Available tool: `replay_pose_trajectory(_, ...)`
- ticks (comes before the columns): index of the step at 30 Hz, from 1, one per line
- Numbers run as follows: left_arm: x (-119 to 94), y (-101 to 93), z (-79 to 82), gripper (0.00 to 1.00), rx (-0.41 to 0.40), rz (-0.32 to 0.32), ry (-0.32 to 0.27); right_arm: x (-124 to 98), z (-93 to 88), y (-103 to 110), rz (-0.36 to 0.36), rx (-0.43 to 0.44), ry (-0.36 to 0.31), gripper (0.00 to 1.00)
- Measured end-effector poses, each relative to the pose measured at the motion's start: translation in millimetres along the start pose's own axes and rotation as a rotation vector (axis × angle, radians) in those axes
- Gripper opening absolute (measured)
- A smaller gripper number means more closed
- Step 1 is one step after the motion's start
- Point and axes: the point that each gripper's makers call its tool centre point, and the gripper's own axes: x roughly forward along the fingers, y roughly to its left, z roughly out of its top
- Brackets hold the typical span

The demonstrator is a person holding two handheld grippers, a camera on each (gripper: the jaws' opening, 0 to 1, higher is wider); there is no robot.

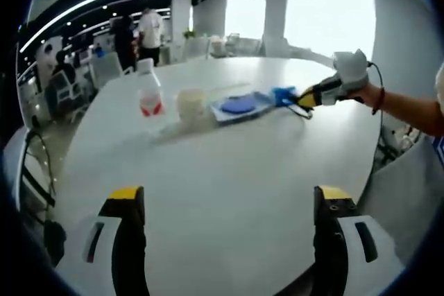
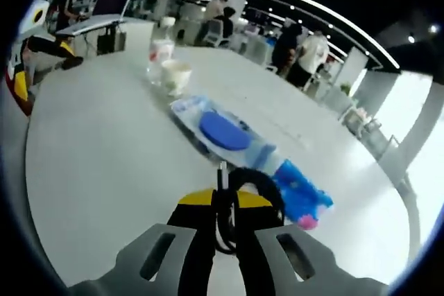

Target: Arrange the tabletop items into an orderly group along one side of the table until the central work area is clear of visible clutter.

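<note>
- Black cable [image 2: 253, 184], looped, is pinched between the closed jaws of the right claw [image 2: 223, 202]; the loop rises just ahead of the yellow jaw tips in the right gripper view.
- Blue cloth-like item [image 2: 300, 194] with a pink edge lies on the white surface [image 2: 104, 171] just beside the cable loop; in the left gripper view it [image 1: 283, 95] sits at the tip of the right claw [image 1: 305, 99].
- Clear flat package [image 2: 229, 133] holding a blue round object lies next, touching the blue item at one end; it [image 1: 239, 106] appears as a pale tray with a blue centre in the left gripper view.
- Small white cup [image 2: 175, 74] stands upright near the package's far end, also seen at [image 1: 191, 103].
- Plastic bottle [image 2: 161, 50] with a red-and-white label stands upright just beside the cup, also seen at [image 1: 150, 95].
- These items form a rough row along the far side of the surface [image 1: 229, 178].
- Left claw [image 1: 229, 199] hovers over bare surface, jaws spread wide with nothing between them.
- A hand [image 1: 371, 93] grips the right claw's white body.
- People [image 1: 139, 32] and chairs stand in the background.
</note>
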Motion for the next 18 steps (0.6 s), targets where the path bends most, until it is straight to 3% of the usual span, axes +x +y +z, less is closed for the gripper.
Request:
replay_pose_trajectory(8,0,0.5,-0.5,0.99,-0.004,0.002,0.001,19,-8.7,26,0.048,-0.096,0.051,0.08)
replay_pose_trajectory(18,0,0.1,-2.4,0.98,-0.005,0.002,0.005,30,-21.7,38,0.104,-0.104,0.079,0.09)
